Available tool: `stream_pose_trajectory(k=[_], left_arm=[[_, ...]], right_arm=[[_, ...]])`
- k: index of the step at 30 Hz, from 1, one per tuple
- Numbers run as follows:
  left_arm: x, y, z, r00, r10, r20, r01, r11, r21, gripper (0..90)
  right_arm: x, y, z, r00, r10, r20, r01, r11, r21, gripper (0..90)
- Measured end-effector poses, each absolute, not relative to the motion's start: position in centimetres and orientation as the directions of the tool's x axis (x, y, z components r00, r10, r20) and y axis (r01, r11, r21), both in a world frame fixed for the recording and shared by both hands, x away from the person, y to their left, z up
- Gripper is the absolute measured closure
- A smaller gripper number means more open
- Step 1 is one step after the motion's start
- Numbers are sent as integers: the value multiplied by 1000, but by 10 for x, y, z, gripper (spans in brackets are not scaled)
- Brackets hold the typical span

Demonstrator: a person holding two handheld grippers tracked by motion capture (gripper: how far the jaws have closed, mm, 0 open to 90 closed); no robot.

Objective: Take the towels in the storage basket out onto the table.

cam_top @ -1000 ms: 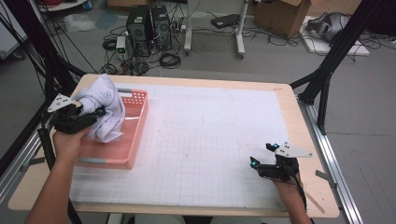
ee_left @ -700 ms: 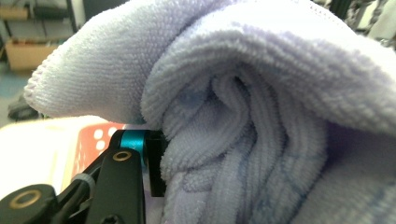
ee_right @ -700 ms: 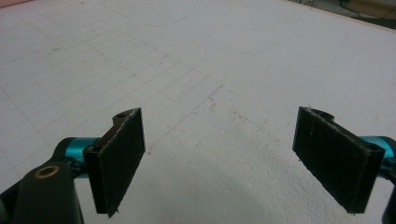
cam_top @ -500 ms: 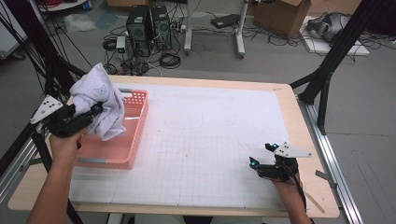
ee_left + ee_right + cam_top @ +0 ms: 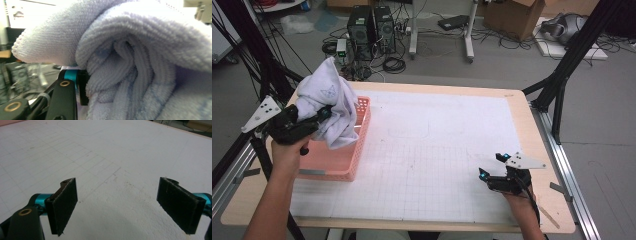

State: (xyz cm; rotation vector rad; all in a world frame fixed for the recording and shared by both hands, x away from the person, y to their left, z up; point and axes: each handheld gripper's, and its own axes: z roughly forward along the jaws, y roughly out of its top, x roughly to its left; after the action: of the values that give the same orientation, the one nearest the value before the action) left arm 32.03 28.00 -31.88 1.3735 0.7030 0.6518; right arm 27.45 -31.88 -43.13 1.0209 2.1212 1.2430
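A pale lilac towel (image 5: 328,100) hangs bunched above the pink basket (image 5: 339,167) at the table's left. My left gripper (image 5: 319,116) is shut on the towel and holds it up in the air, clear of the basket. In the left gripper view the folded towel (image 5: 140,62) covers the jaws, with one black jaw showing at the lower left. My right gripper (image 5: 493,166) rests low over the white grid mat (image 5: 437,150) near the front right corner, open, with nothing between its fingers (image 5: 63,205).
The pink basket stands at the mat's left edge. A faint rounded outline (image 5: 408,131) is drawn mid-mat. Black frame posts (image 5: 562,75) rise by the table's right side. Computers and cables (image 5: 372,30) lie on the floor beyond the far edge.
My left gripper has lifted the towel up out of the basket and drawn it a little to the left. The right gripper has stayed in place.
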Motion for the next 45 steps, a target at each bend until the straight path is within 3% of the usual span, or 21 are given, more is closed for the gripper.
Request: stream_pose_trajectory(k=[14, 28, 37, 42, 45], left_arm=[[326, 220, -306, 778, 627, -32, -12, 66, 998, 496], [337, 129, -323, 860, 510, -32, 46, -14, 999, 483], [362, 61, -368, 842, 521, -138, 203, -69, 977, 476], [374, 42, -389, 815, 561, -146, 266, -139, 954, 451], [387, 35, -411, 764, 610, -208, 390, -180, 903, 401]], right_arm=[[274, -318, -431, -612, 790, -30, 358, 311, 881, 160], [274, -318, -431, -613, 789, -26, 360, 309, 880, 160], [275, -322, -432, -610, 792, -23, 368, 309, 877, 160], [276, -323, -432, -610, 792, -21, 368, 307, 877, 160], [275, -324, -433, -608, 794, -11, 376, 300, 877, 160]])
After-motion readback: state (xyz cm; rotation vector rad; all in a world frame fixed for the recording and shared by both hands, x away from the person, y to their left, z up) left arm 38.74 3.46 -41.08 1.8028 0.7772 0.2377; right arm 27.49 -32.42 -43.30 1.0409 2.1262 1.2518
